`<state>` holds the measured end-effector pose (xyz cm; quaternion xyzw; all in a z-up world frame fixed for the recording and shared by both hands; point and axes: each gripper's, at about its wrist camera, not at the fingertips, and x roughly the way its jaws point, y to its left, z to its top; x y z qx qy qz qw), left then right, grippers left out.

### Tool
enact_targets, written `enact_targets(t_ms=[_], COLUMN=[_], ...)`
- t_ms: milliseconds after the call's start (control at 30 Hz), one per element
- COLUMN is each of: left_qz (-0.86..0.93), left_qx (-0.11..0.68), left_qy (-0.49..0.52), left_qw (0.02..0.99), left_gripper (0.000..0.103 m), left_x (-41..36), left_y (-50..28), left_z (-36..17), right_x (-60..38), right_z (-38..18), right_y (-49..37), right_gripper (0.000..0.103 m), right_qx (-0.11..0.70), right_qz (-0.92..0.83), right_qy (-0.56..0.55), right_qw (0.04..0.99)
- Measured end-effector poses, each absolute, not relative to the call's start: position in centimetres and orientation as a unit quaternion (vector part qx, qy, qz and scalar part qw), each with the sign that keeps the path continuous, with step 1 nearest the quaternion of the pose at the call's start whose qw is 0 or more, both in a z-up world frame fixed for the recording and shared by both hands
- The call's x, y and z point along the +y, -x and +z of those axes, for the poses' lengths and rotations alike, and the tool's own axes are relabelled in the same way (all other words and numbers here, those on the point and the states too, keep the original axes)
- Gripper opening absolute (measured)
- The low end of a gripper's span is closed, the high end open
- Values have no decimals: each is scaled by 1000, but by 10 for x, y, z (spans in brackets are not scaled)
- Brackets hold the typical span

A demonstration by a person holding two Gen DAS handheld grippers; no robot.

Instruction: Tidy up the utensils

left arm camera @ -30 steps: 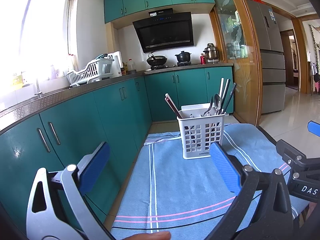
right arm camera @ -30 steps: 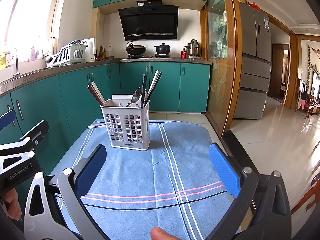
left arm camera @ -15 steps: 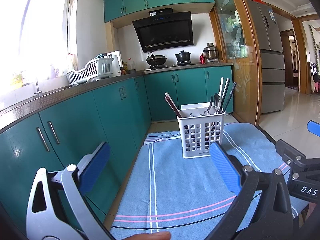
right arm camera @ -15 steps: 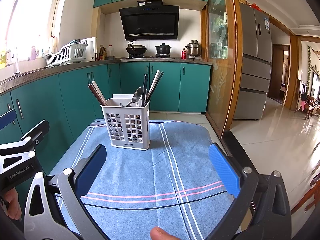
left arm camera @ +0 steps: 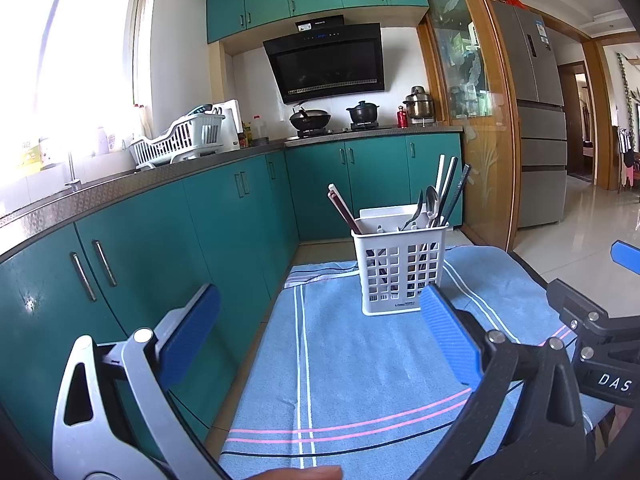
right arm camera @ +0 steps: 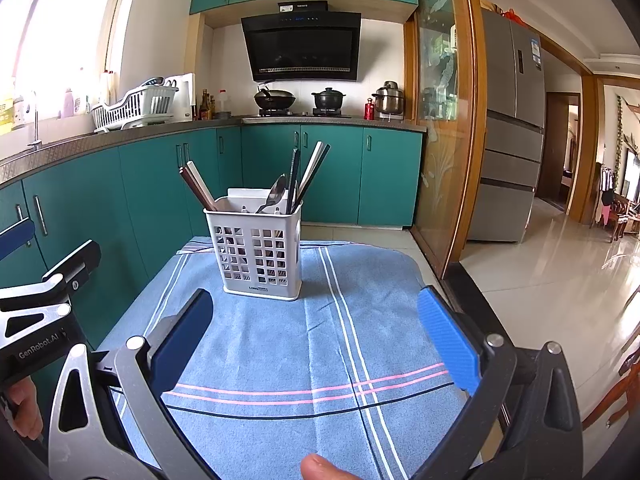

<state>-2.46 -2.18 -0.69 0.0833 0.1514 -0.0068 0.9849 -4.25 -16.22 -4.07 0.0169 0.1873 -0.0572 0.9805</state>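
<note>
Both grippers, left gripper (left arm camera: 320, 344) and right gripper (right arm camera: 316, 344), I held wide open, empty, low in frame; white caddy (right arm camera: 258, 254) mid-frame already held chopsticks (right arm camera: 198, 190) and spoon (right arm camera: 276, 194), upright for sorting.

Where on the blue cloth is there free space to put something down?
The blue cloth is bare between the white basket and the pink stripes, and to the basket's right. It is crowded only inside the basket, with chopsticks and a spoon.
</note>
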Motion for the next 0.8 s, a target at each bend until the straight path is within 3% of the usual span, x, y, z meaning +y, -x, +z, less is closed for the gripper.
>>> enact_targets(t_ms=[800], left_qz=[-13], left_qx=[162], left_qy=[-74], left_qw=[984], left_gripper=[99], left_x=[-24], left_y=[21], left_z=[-8], right_x=[-168], right_z=[-47], right_y=[36], right_gripper=[100], right_qx=[197], right_qz=[-49], right_qy=[-9], right_qw=[979])
